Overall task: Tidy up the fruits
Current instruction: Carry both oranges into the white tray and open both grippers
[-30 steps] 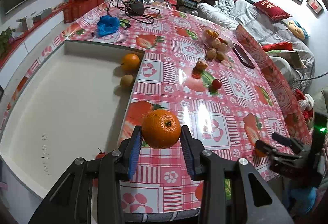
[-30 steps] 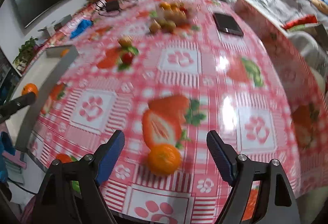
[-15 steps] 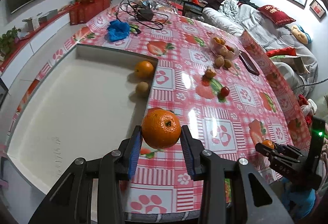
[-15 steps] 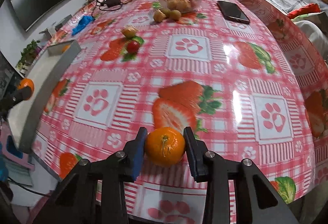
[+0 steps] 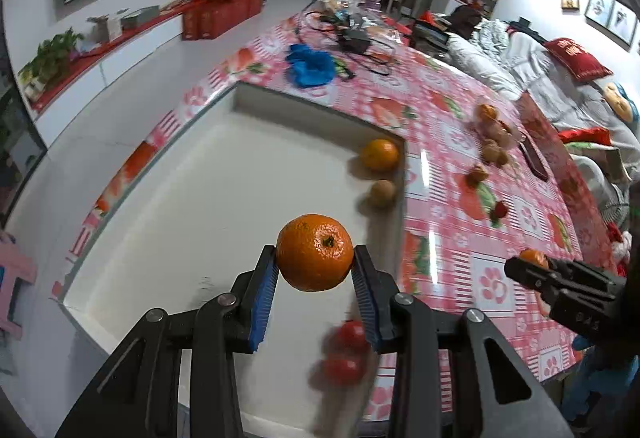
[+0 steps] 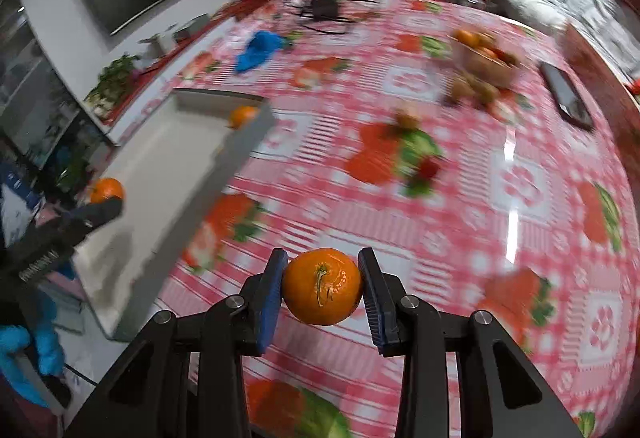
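My left gripper [image 5: 314,270] is shut on an orange [image 5: 314,257] and holds it above the white tray [image 5: 192,205]. In the tray lie another orange [image 5: 379,154], a brown kiwi [image 5: 382,193] and two red tomatoes [image 5: 346,352] near its front right corner. My right gripper [image 6: 322,290] is shut on a second orange [image 6: 322,285] and holds it above the checked tablecloth [image 6: 440,197], to the right of the tray [image 6: 160,173]. The right gripper also shows in the left wrist view [image 5: 532,266], the left gripper in the right wrist view [image 6: 100,205].
A bowl of fruit [image 6: 484,55] stands at the far side with loose kiwis [image 6: 472,89] beside it. A small red fruit [image 6: 428,167] and a brownish fruit [image 6: 406,117] lie mid-table. A phone [image 6: 566,93], a blue cloth [image 6: 260,47] and cables [image 6: 324,7] lie farther back.
My left gripper has carried its orange leftward from over the tablecloth to over the tray. My right gripper has closed on the second orange, lifted it off the table and swung toward the tray.
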Tool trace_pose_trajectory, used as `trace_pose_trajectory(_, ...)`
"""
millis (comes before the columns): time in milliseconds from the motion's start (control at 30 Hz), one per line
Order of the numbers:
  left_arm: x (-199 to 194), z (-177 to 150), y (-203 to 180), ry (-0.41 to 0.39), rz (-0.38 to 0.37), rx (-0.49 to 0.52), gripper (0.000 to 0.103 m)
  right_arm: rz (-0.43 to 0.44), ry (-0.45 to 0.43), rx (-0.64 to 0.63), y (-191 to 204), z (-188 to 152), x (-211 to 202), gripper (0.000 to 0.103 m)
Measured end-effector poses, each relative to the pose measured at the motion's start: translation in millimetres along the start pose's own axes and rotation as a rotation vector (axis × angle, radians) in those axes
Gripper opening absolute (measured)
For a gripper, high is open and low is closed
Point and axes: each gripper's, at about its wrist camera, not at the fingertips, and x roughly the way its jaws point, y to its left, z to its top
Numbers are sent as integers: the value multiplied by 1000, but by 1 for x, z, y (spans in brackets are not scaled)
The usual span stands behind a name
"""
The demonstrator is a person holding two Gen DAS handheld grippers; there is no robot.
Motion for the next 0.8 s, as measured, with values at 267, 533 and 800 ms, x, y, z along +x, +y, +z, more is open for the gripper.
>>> trace_pose_trajectory(267, 14, -8, 28, 37, 29, -47, 41, 79, 11, -119, 67, 33, 21, 38)
trace_pose_trajectory(533, 23, -12, 47, 64, 40, -76, 41, 135, 59, -161, 109, 50, 53, 38)
trace_pose_trajectory(800, 23, -14, 41, 53, 53, -37, 59, 155, 100, -182, 126, 50, 67, 52)
